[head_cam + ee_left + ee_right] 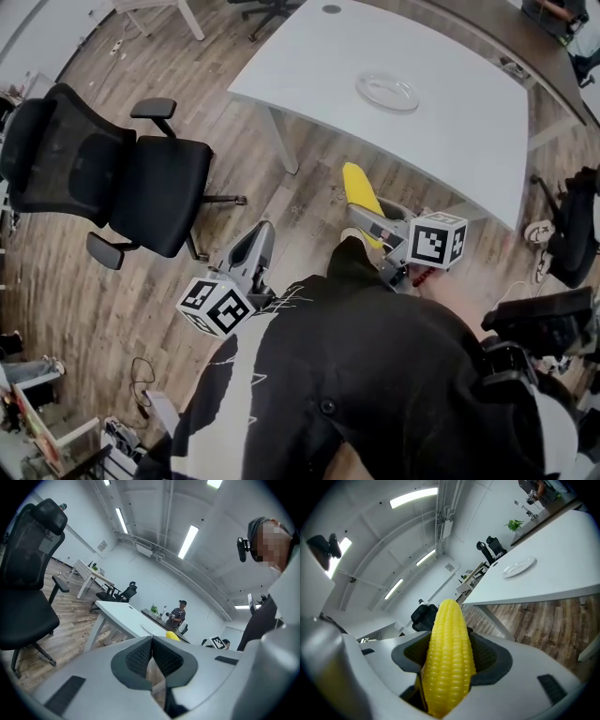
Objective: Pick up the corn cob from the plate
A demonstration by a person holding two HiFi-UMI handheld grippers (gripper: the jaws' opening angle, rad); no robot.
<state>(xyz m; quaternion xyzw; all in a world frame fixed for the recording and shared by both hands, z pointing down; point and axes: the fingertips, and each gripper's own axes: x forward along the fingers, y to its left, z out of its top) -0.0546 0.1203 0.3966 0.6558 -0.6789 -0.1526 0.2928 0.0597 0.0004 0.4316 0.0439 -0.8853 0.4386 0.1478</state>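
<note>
My right gripper point(377, 223) is shut on the yellow corn cob point(360, 191), held below the table's near edge over the floor. In the right gripper view the corn cob point(449, 654) stands upright between the dark pads and sticks out well past them. The clear plate point(386, 92) lies bare on the white table point(469, 122); it also shows as the plate point(518, 567) further off. My left gripper point(259, 240) hangs low to the left, shut with nothing in it; its pads point(140, 657) meet at the tips.
A black office chair point(112, 173) stands on the wooden floor to the left. More black chairs point(572, 230) sit at the right edge. The table leg point(281, 141) is ahead between the grippers. Another person point(178, 613) stands far across the room.
</note>
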